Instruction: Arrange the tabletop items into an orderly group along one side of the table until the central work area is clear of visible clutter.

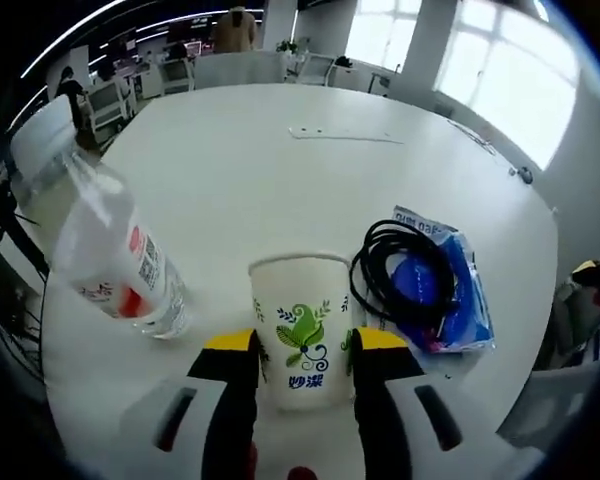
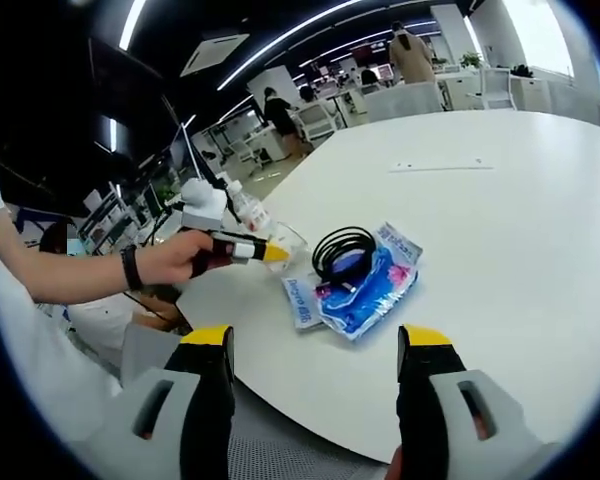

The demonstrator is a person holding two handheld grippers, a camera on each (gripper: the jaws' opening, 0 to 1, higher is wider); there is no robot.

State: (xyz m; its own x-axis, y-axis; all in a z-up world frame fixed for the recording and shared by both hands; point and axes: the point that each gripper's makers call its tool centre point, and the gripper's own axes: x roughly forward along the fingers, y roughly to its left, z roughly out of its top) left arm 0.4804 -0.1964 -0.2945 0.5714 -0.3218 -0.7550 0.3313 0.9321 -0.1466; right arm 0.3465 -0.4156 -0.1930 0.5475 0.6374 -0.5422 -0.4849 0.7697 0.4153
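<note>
Paper cup [image 1: 302, 330] sits between your left gripper [image 1: 304, 352] jaws, gripped; bottle [image 1: 105, 250] left of cup, coiled cable [image 1: 405, 275] right; your right gripper [image 2: 318, 345] spread wide, holding nothing.

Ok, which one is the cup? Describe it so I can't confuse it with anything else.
On the white round table, look at the near edge, between the clear water bottle and the blue packet carrying a coiled black cable. The paper cup stands upright between the left gripper fingers; it alone is white with a green leaf print.
</note>
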